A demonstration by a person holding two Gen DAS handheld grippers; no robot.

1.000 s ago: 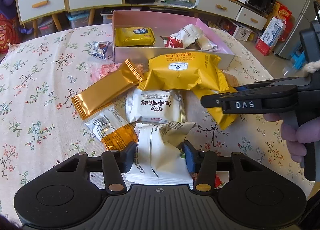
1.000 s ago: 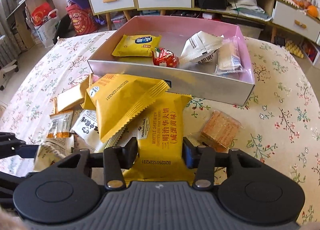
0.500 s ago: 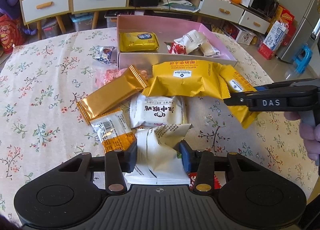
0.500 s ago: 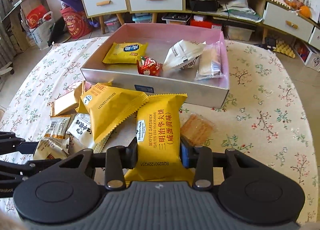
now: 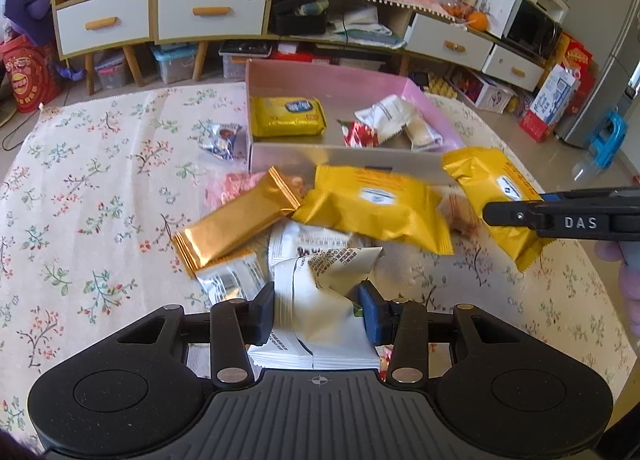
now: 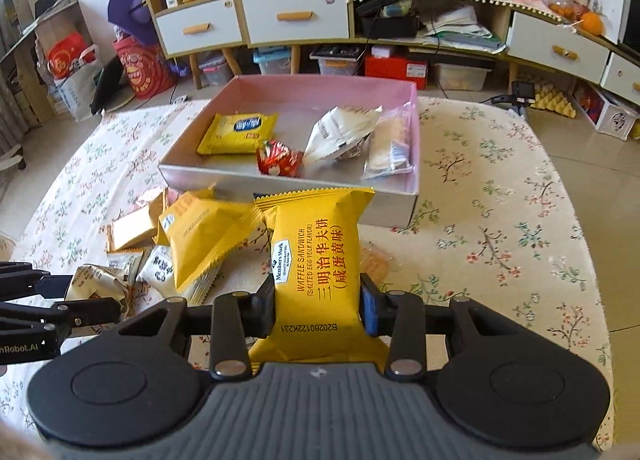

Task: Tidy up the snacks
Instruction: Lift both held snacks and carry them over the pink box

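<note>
A pink box [image 5: 432, 101] [image 6: 412, 195] sits on the floral tablecloth and holds a yellow pack [image 6: 238, 132], a red candy pack [image 6: 278, 159], a white pouch [image 6: 340, 131] and a clear pack. My left gripper [image 5: 318, 310] is shut on a crumpled white snack pouch [image 5: 320, 300], held above the loose pile. My right gripper [image 6: 318, 302] is shut on a yellow waffle sandwich pack [image 6: 320, 260], lifted in front of the box's near wall; it also shows in the left wrist view [image 5: 496, 199].
Loose snacks lie before the box: a gold bar [image 5: 236, 227], another yellow waffle pack [image 5: 376, 207], a white pack, a cracker pack [image 6: 374, 260] and a small silver pack [image 5: 220, 137] left of the box. Cabinets and clutter stand beyond the table.
Both grippers have risen with their packs. The right gripper has carried the yellow waffle pack up and to the right of the pile, closer to the box.
</note>
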